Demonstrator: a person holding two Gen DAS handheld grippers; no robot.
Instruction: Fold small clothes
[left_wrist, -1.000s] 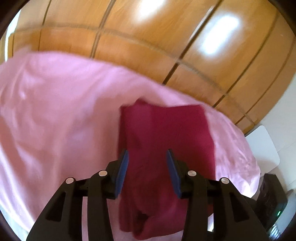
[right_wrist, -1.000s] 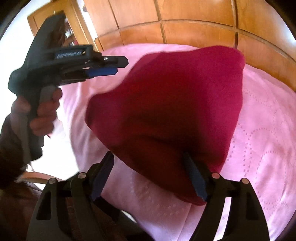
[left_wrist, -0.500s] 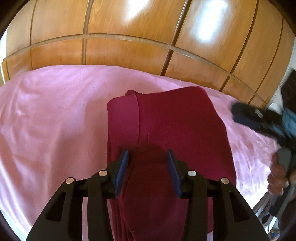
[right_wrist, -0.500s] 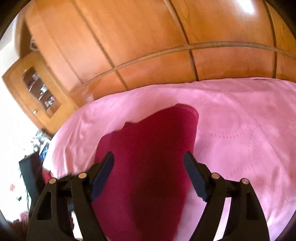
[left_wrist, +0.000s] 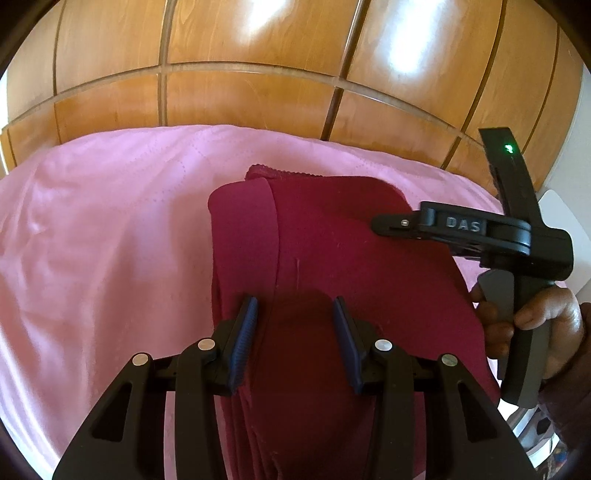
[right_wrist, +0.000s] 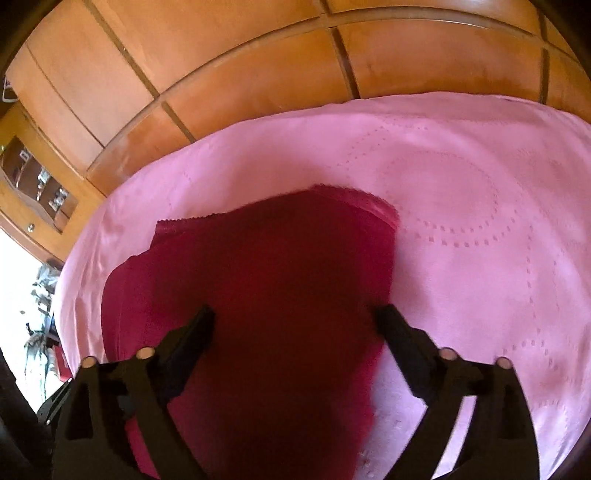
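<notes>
We saw a plain dark red garment (left_wrist: 332, 258) on a pink bedspread (right_wrist: 480, 192) stitched with dotted circles, before orange-brown wooden panels (left_wrist: 258, 40).

A pink bedspread (left_wrist: 103, 240), stitched with dotted circular patterns, covers the bed. Behind its far edge, a glossy wooden panelled wall (left_wrist: 258, 88) is seen. A glass-fronted wooden cabinet (right_wrist: 33, 184) stands beyond the left corner. A white object (left_wrist: 561, 218) is visible at the right edge.
</notes>
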